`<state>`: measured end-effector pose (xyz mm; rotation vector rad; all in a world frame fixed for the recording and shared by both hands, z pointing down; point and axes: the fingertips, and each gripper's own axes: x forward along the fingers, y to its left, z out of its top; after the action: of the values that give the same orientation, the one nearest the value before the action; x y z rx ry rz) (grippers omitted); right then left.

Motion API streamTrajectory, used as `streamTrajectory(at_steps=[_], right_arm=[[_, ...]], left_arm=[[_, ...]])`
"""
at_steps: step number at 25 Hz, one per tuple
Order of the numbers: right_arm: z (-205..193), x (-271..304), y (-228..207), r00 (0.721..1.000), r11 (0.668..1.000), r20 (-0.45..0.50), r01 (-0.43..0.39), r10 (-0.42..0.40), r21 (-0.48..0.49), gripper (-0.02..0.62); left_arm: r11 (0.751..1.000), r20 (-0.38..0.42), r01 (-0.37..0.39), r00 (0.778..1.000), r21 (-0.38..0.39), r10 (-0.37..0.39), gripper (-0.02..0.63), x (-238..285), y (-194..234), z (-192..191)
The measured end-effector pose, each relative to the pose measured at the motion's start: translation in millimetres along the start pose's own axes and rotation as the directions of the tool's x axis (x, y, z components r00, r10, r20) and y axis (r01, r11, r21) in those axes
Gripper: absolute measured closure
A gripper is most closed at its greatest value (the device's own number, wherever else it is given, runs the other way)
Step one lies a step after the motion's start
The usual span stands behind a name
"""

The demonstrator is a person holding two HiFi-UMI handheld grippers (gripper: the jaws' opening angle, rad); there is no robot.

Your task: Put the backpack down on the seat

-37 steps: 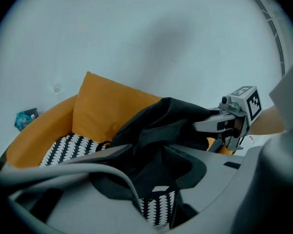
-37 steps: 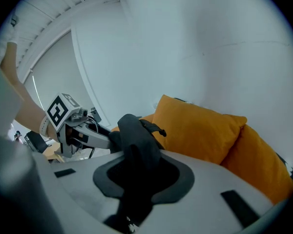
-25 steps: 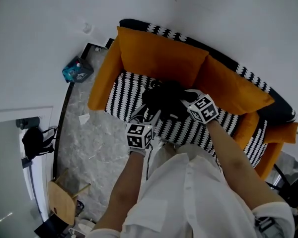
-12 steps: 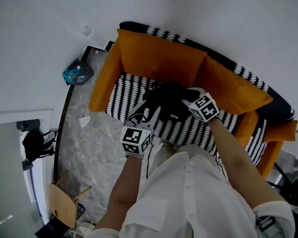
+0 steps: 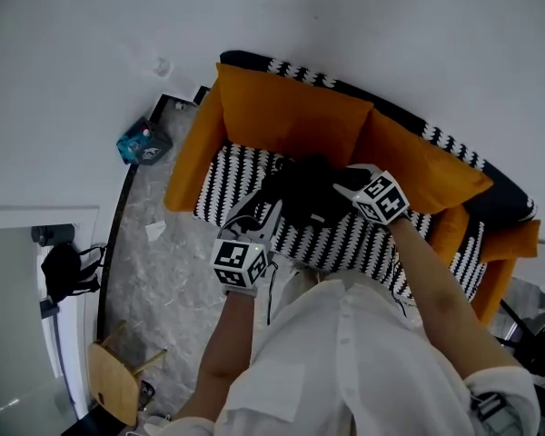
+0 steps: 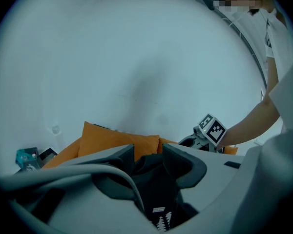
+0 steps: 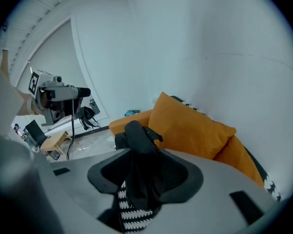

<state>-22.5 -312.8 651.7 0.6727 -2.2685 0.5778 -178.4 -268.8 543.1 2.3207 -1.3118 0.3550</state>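
Observation:
The black backpack point(image 5: 302, 189) lies on the sofa's black-and-white seat point(image 5: 227, 166), in front of the orange back cushions point(image 5: 291, 116). My left gripper point(image 5: 267, 213) points at its near left edge. In the left gripper view the left gripper point(image 6: 150, 155) is closing its jaws, with black backpack fabric point(image 6: 154, 189) showing in the gap and no pad pressing on it. My right gripper point(image 5: 345, 179) is at the pack's right side. The right gripper point(image 7: 145, 170) is opening its jaws, and the pack's black strap point(image 7: 136, 135) stands loose between them.
A teal box point(image 5: 143, 141) sits on the marble floor left of the sofa, with a scrap of paper point(image 5: 154, 230) nearby. A wooden stool point(image 5: 116, 380) and a black bag point(image 5: 62, 266) are at the lower left. A white wall backs the sofa.
My left gripper has drawn back from the backpack toward me. The right gripper's jaws have come apart around the strap. The backpack stays on the seat.

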Motion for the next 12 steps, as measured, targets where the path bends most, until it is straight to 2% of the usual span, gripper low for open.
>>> streamTrajectory(at_steps=[7,12], right_arm=[[20,-35,-2,0.992,0.998,0.116,0.044,-0.05,0.052,0.41],[38,-65,4,0.966,0.991,0.238,0.081,-0.105,0.109,0.434]], left_arm=[[1.0,0.032,-0.023,0.999,-0.003,0.023,0.413,-11,9,14],[0.999,0.051,-0.032,0.998,-0.001,0.032,0.414,-17,8,21]])
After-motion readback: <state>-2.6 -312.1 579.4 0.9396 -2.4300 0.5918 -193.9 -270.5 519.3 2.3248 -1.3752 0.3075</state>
